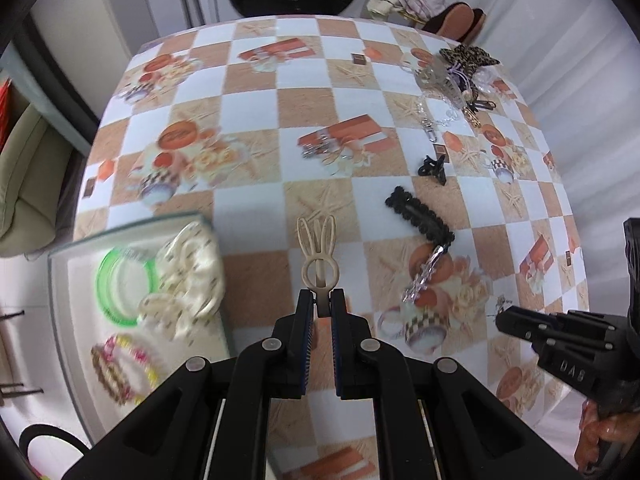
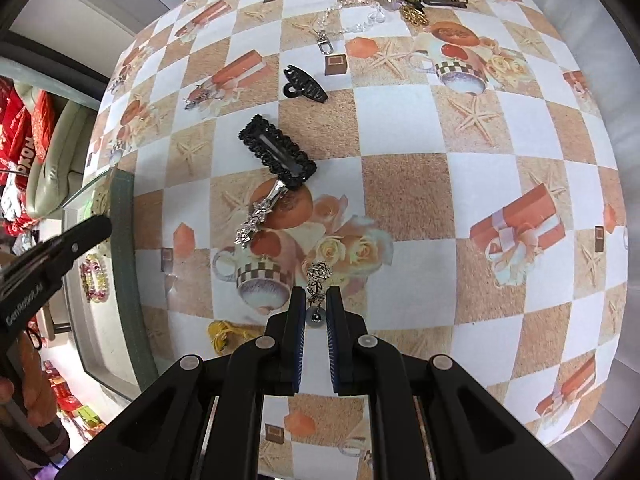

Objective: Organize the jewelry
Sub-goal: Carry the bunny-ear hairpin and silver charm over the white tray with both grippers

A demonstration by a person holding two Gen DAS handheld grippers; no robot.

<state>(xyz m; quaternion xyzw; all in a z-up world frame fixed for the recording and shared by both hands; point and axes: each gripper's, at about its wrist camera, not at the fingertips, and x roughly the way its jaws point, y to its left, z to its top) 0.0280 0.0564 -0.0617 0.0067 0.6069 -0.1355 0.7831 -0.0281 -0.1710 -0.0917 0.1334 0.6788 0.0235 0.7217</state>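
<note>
My left gripper [image 1: 322, 303] is shut on a beige rabbit-ear hair clip [image 1: 319, 256] and holds it above the table, right of the tray [image 1: 60, 280]. The tray holds a green bangle [image 1: 116, 280], a cream scrunchie [image 1: 188, 276] and a beaded bracelet [image 1: 120, 368]. My right gripper [image 2: 316, 300] is shut on a silver rose brooch [image 2: 318, 280] near the table's front. A black rectangular hair clip [image 2: 278, 156], a silver crystal clip [image 2: 260, 212] and a small black claw clip [image 2: 304, 84] lie ahead of it.
A pile of hair ties, a clear bead chain [image 2: 356, 24] and clips [image 1: 460, 76] lies at the far right of the checked tablecloth. A yellow item [image 2: 224, 332] lies by the tray's edge [image 2: 124, 240]. A silver piece [image 1: 320, 150] lies mid-table.
</note>
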